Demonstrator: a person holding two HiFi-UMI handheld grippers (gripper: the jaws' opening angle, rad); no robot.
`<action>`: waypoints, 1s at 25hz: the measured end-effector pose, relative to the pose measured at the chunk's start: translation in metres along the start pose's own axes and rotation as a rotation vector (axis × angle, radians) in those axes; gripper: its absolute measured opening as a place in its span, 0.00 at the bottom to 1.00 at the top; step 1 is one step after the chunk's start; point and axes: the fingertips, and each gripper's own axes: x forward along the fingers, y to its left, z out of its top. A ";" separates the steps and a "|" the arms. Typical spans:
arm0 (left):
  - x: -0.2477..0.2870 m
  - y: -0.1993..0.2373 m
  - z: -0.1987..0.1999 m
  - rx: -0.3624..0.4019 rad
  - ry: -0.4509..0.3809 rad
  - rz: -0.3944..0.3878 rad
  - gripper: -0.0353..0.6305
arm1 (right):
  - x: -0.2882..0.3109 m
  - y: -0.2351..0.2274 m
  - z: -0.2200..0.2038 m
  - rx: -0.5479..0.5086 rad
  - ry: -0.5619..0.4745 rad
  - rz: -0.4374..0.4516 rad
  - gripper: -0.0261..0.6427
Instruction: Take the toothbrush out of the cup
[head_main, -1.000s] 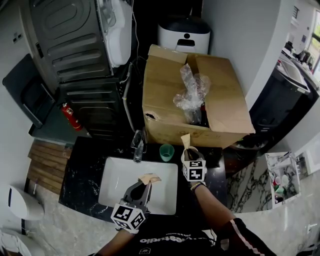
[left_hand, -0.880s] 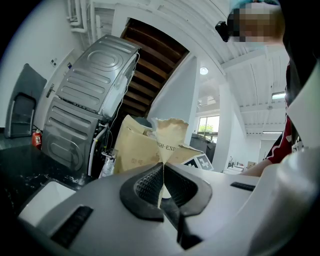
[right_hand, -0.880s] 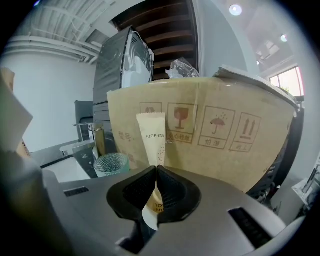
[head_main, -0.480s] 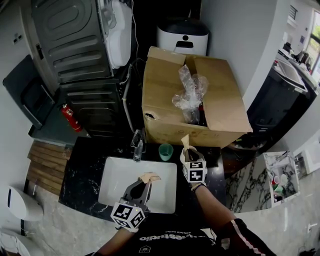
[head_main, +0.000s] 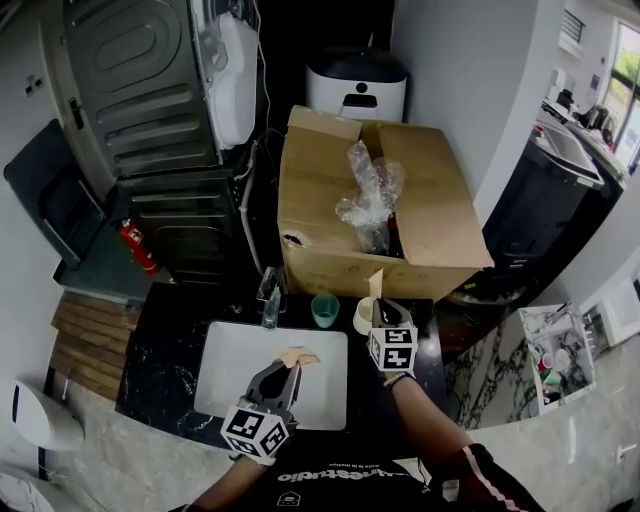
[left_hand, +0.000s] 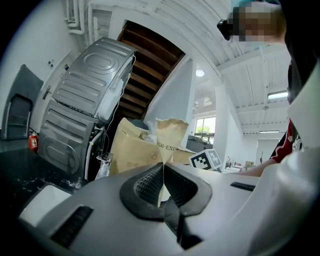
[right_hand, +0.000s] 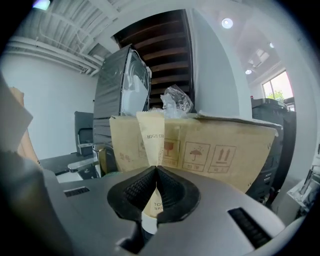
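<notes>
**Paper-sleeved toothbrush pinched over its cup**

The right gripper (right_hand: 156, 169) has its ribbed black pads pressed together on the tan, printed paper sleeve of the toothbrush (right_hand: 151, 134). The sleeve stands upright through the jaws. Its top rises above them, and its foot appears to reach down into the small white round cup (right_hand: 148, 223) directly under the pads.

The step in hand looks like the lift-out. To do it well, pull straight up along the sleeve's own line with a firm pinch, since thin paper can slip or crumple. Do not tilt until the lower end is above the rim. A sideways drag would likely tip the light cup toward the green plastic cup (head_main: 324, 308) just left of it.

The left gripper (left_hand: 163, 169) is likewise clamped on a second tan paper sleeve (left_hand: 170, 136). It hangs over the white rectangular sink (head_main: 225, 372), apart from the lift path.
</notes>
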 end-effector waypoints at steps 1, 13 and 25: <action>0.000 0.000 0.000 0.000 -0.001 0.000 0.08 | -0.005 -0.001 0.005 0.004 -0.014 -0.001 0.10; 0.008 -0.011 -0.001 0.006 0.004 -0.035 0.08 | -0.085 0.015 0.063 0.049 -0.175 0.047 0.10; 0.022 -0.028 -0.010 0.008 0.016 -0.081 0.08 | -0.175 0.055 0.042 0.107 -0.186 0.097 0.10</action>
